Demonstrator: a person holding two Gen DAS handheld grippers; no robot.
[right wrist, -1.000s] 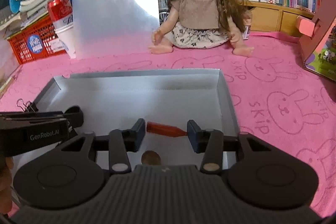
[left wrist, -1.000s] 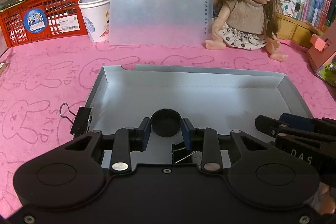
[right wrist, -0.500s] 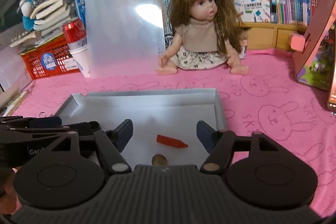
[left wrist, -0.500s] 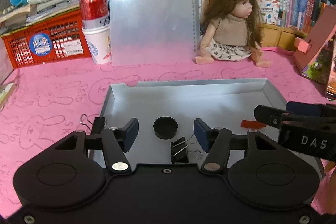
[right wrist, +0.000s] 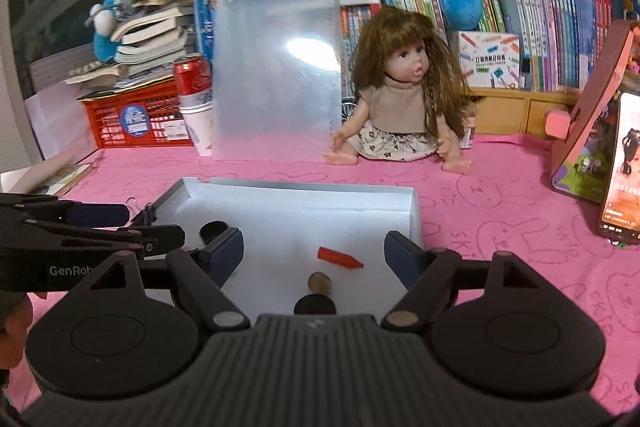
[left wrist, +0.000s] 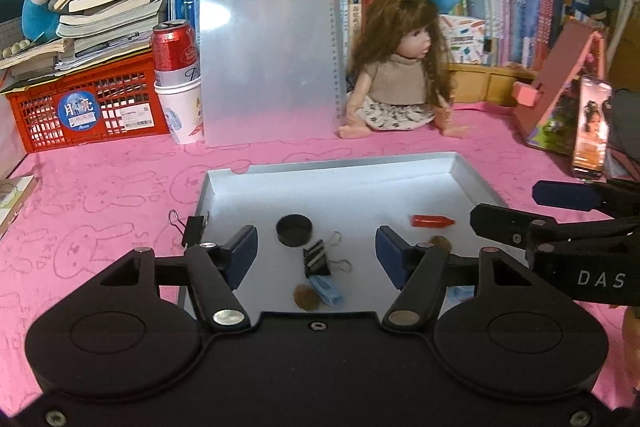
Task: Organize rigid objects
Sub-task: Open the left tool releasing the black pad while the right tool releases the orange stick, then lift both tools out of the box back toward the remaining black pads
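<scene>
A shallow grey tray (left wrist: 332, 167) lies on the pink cloth. In it are a black round cap (left wrist: 294, 230), a black binder clip (left wrist: 317, 262), a blue clip (left wrist: 326, 289), two brown nuts (left wrist: 306, 297) and a red cap-like piece (left wrist: 431, 221). My left gripper (left wrist: 316, 259) is open and empty, raised above the tray's near part. My right gripper (right wrist: 314, 257) is open and empty, above the red piece (right wrist: 340, 259) and a brown nut (right wrist: 319, 281). Another black cap (right wrist: 315, 305) sits at the right gripper's base. A second binder clip (left wrist: 191, 230) hangs on the tray's left rim.
A doll (left wrist: 400, 79) sits behind the tray, next to an upright clear clipboard (left wrist: 270, 43). A red can in a paper cup (left wrist: 178, 79) and a red crate (left wrist: 88, 107) stand at back left. A pink stand with a phone (left wrist: 592, 127) is at right.
Both grippers let go, opened wide and pulled back and up from the tray. The black cap and the red piece now lie free in the tray.
</scene>
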